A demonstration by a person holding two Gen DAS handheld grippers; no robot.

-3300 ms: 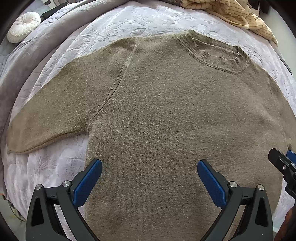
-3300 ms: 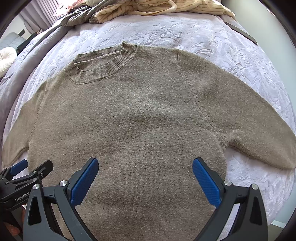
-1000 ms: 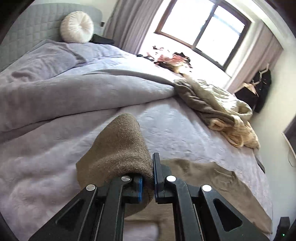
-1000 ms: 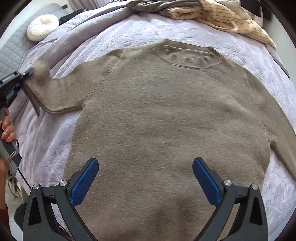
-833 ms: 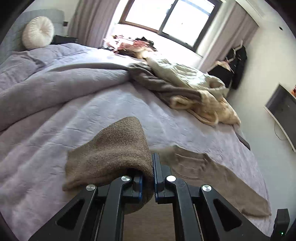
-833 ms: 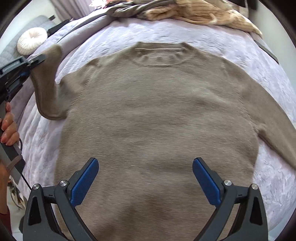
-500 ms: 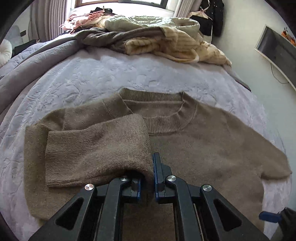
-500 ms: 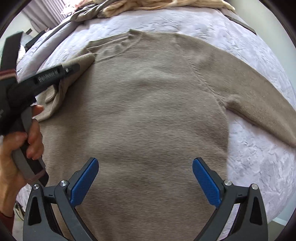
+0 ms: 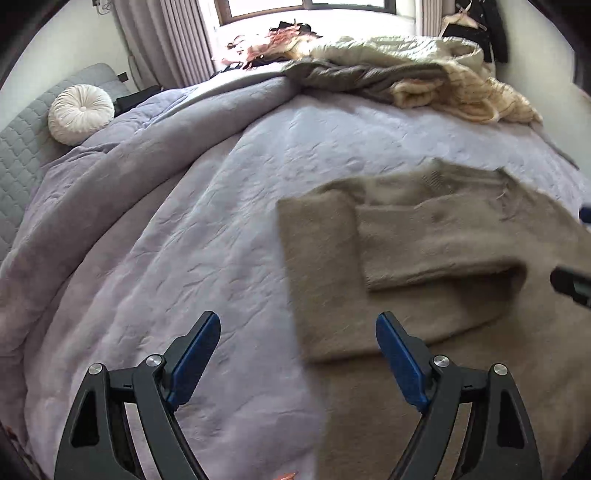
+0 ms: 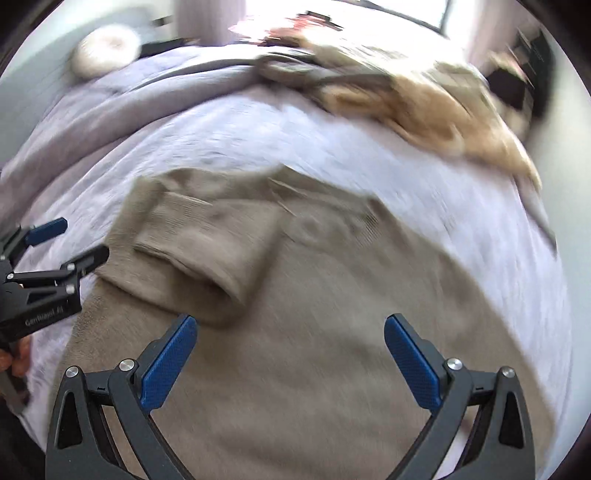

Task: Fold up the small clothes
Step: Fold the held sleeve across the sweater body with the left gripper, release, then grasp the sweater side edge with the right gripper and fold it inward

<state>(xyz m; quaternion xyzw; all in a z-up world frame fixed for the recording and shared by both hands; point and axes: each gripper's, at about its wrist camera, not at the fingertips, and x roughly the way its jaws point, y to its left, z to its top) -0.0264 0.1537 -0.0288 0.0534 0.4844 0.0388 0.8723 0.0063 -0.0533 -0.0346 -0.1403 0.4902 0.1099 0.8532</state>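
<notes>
We are looking across a wide bed [image 9: 229,206] whose lavender quilted cover [image 10: 388,173] is filling most of both views, with a thick grey duvet [image 9: 122,155] bunching along its left side. On that cover a taupe knit sweater [image 9: 461,332] is lying flat, collar toward the far end, its body spreading out beneath our right gripper [image 10: 291,354]. One sleeve [image 9: 432,243] is lying folded across the sweater's chest, its open cuff [image 10: 218,291] pointing toward the middle of the garment. At the far edge of the bed a heap of cream and grey clothes [image 9: 436,85] is piling up under the window [image 9: 306,5], and a round white cushion [image 9: 81,112] is resting against the grey padded headboard [image 9: 22,155]. Our left gripper [image 9: 299,358] is hanging over the sweater's left edge, half above bare cover, its blue-padded jaws opening and gripping nothing. The right gripper's jaws are standing wide apart above the sweater's body, also holding nothing. In the blurred right-wrist view a person's fingers [image 10: 14,358] are showing around the left gripper's handle.
</notes>
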